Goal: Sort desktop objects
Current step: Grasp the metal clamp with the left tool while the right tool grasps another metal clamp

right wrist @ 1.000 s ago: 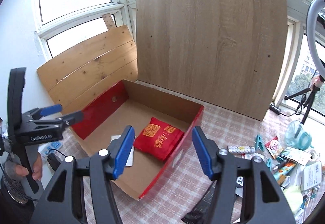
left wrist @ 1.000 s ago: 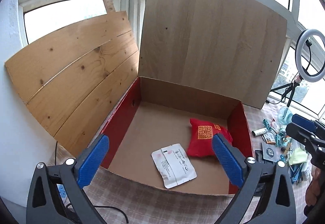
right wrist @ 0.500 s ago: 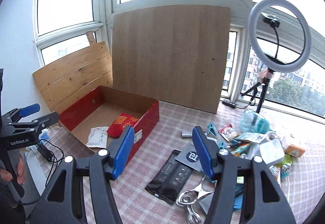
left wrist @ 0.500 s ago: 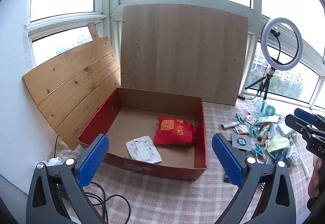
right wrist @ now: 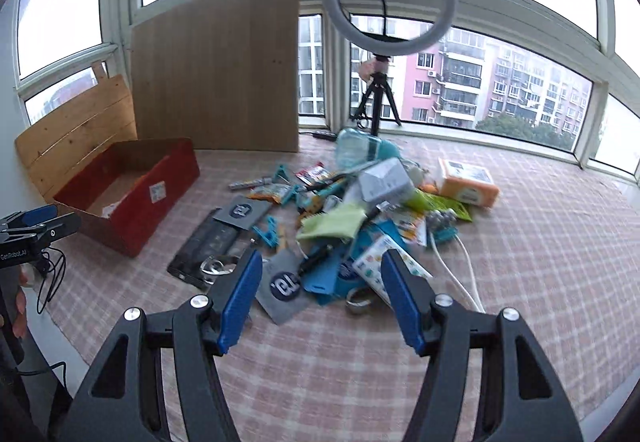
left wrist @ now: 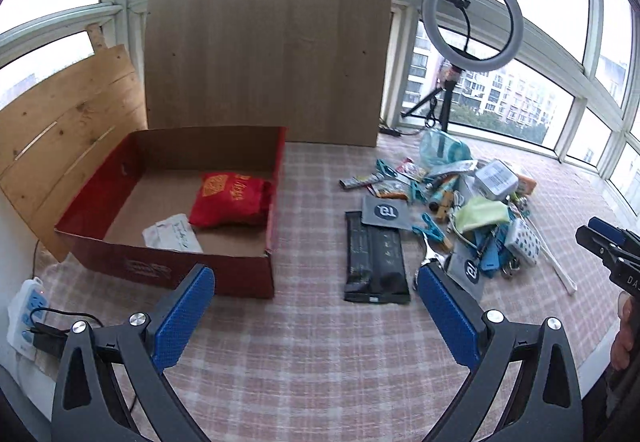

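Clutter (right wrist: 360, 217) lies heaped on the checked counter (right wrist: 520, 282), well apart from the red box (left wrist: 168, 274) that holds a red pouch (left wrist: 232, 197) and a white packet (left wrist: 172, 234). The left tool (left wrist: 316, 306) and right tool (right wrist: 320, 294) both hang with blue pads apart, gripping nothing.

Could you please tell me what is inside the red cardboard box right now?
The red cardboard box holds a red pouch and a white packet. Its near wall hides a floor strip.

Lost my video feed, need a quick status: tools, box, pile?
Left tool and right tool open, empty. Red box holds a red pouch and a white packet. Pile unsorted beside it; nothing blocking.
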Available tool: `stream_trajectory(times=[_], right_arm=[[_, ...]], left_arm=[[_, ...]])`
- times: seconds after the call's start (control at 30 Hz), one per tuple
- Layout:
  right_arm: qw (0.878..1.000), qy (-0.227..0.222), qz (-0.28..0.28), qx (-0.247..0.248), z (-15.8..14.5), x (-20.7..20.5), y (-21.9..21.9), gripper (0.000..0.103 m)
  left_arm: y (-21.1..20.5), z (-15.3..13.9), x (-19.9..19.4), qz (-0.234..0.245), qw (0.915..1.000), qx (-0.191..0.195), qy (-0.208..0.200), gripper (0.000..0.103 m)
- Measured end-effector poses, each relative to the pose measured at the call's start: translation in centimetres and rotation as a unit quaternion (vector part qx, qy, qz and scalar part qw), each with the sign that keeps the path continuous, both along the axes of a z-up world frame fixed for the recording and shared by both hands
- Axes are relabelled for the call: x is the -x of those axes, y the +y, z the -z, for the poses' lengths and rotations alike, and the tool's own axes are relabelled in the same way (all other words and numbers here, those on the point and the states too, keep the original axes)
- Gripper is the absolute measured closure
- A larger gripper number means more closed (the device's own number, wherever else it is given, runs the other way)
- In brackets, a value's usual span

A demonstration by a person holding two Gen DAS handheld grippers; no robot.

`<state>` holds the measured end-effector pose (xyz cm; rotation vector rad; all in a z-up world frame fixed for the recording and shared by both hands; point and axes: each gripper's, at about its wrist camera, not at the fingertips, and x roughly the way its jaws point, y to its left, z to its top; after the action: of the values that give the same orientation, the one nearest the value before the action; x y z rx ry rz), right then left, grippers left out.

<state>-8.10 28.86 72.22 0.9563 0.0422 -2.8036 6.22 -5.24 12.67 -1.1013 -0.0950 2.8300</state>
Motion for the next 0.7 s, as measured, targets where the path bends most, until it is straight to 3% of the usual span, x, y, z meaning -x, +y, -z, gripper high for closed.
stream_trajectory(times=[0.17,0.27,0.4,0.53,0.7], right_arm=[[0.999,-0.023,0.032,0.013,2.0,-1.5,4.3,0.042],[0.999,-0.035,0.009,0.022,3.1,-2.0,4.7,0.042],[0.997,-0.047,-0.055,-0.001,4.6,-1.9,1.5,0.042],[0.988,-0.059,-0.135,-0.041,6.8,-0.8,-3.6,0.042],[0.977,-0.078,-0.181,-0.084,9.3,1.0,-7.7,0.042]], left_arm=[[4.3,2.3,0.5,0.049,0.9984,0.017,-0.020,0.003],[6.4,3.3,0.6,0.082,0.9956,0.041,-0.022,0.003],[8.3,4.8,1.0,0.118,0.9884,0.090,-0.030,0.006],[9.0,6.0,1.8,0.153,0.9800,0.120,-0.043,0.008],[9.2,7.3,3.9,0.185,0.9734,0.119,-0.064,0.011]])
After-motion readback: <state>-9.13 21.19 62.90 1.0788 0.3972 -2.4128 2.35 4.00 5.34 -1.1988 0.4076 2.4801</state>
